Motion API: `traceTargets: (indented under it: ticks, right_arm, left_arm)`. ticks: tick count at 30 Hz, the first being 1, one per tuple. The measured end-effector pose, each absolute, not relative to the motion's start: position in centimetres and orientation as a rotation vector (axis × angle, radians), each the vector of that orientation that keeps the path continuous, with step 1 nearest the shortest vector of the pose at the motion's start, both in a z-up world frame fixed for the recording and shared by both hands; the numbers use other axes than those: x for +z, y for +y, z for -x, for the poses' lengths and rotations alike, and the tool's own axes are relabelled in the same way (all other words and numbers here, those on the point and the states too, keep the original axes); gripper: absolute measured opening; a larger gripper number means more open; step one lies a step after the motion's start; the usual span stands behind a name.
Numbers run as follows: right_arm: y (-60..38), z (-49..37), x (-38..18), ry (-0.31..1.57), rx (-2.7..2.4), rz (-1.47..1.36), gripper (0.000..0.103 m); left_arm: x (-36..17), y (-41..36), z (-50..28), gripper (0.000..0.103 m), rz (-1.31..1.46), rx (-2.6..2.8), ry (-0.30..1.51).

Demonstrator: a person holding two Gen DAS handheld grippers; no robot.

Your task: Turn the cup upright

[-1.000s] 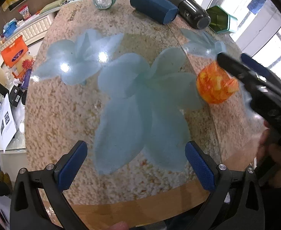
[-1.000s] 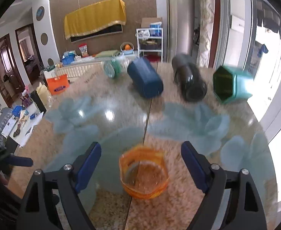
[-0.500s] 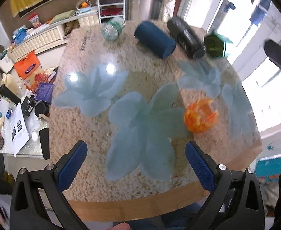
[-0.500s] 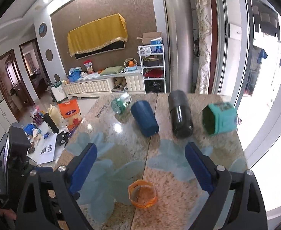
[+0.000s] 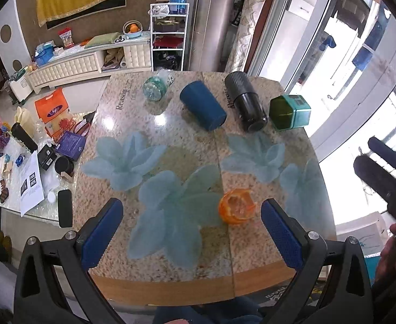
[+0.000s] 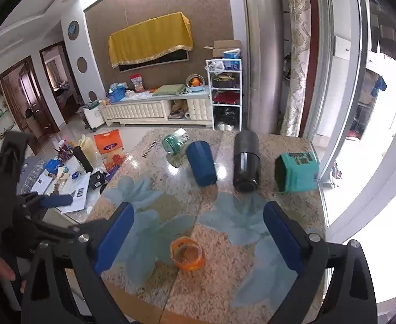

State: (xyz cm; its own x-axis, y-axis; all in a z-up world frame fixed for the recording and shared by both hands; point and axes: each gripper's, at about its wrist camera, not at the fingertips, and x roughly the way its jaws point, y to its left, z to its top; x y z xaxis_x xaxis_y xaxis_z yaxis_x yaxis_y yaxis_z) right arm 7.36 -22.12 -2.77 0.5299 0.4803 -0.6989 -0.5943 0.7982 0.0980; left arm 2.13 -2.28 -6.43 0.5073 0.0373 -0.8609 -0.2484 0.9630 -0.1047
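Observation:
A small orange cup (image 5: pixel 236 210) stands upright with its mouth up on the granite table (image 5: pixel 171 259), near the front edge; it also shows in the right wrist view (image 6: pixel 187 253). My left gripper (image 5: pixel 191 232) is open and empty, held high above the table and well back from the cup. My right gripper (image 6: pixel 199 237) is open and empty too, raised above the near side of the table. Each gripper shows at the edge of the other's view: the right one (image 5: pixel 381 167), the left one (image 6: pixel 54 201).
Along the table's far side lie a clear teal-capped jar (image 5: pixel 154 87), a dark blue cup (image 5: pixel 202 105), a black cup (image 5: pixel 245 105) and a green hexagonal cup (image 5: pixel 289 112), all on their sides. A cluttered low table (image 5: pixel 11 172) stands to the left.
Both grippers have pulled up and back from the table, so the orange cup looks smaller and farther. The cup stays standing where it was.

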Motion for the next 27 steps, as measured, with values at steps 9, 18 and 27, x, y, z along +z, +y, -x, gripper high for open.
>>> traceTargets:
  ticks: [9, 18, 27]
  right_arm:
    - [-23.9, -6.4, -2.9, 0.818, 0.575, 0.144, 0.099]
    - [-23.6, -5.6, -2.5, 0.796, 0.535, 0.148, 0.103]
    - [-23.6, -5.9, -2.6, 0.795, 0.517, 0.137, 0.103]
  left_arm:
    - [-4.3, -3.4, -2.2, 0.103, 0.201, 0.110, 0.986]
    - [-4.2, -4.2, -2.6, 0.103, 0.177, 0.062, 0.977]
    - [-4.2, -3.9, -2.8, 0.103, 0.166, 0.061, 0.977]
